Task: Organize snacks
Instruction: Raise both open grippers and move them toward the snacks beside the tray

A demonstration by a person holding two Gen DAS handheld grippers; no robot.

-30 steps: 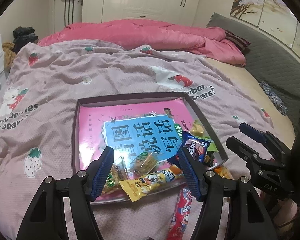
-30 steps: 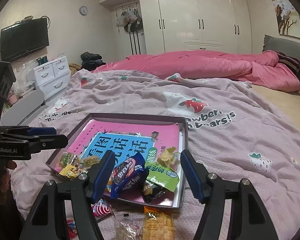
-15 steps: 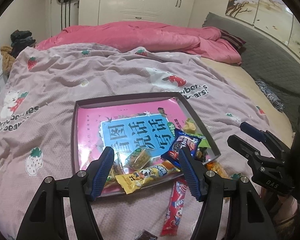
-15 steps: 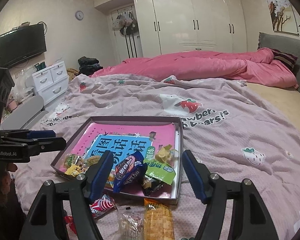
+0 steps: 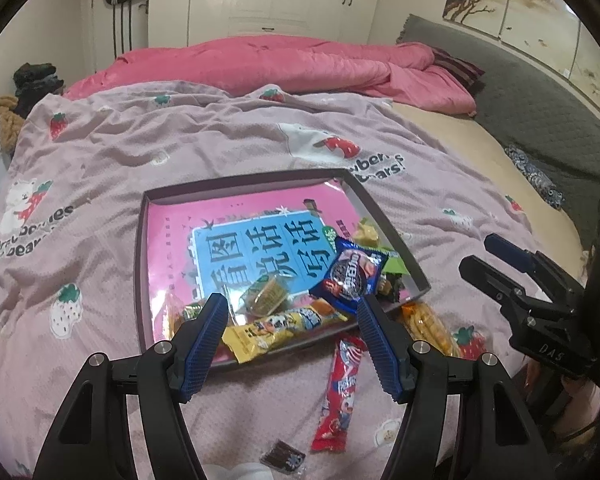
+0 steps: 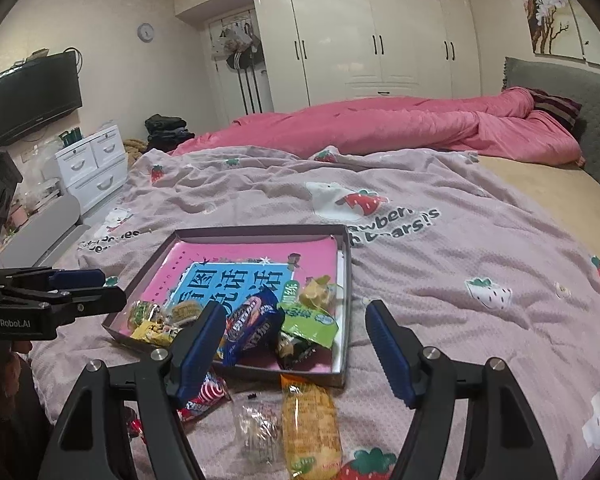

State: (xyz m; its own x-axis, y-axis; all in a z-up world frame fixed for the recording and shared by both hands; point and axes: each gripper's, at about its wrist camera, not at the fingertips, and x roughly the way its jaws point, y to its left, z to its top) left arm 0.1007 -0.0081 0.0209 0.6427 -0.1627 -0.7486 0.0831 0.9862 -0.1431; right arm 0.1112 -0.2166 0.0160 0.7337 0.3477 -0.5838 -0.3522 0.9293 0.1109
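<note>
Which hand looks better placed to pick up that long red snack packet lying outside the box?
Probably the left hand-held gripper: the red packet lies just below its open fingertips, while in the right wrist view it is half hidden behind a finger.

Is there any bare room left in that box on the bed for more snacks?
Yes. The far half of the box, over the pink book, is bare up to the back wall. The near end is crowded: blue cookie pack, green packet, yellow packet.
</note>
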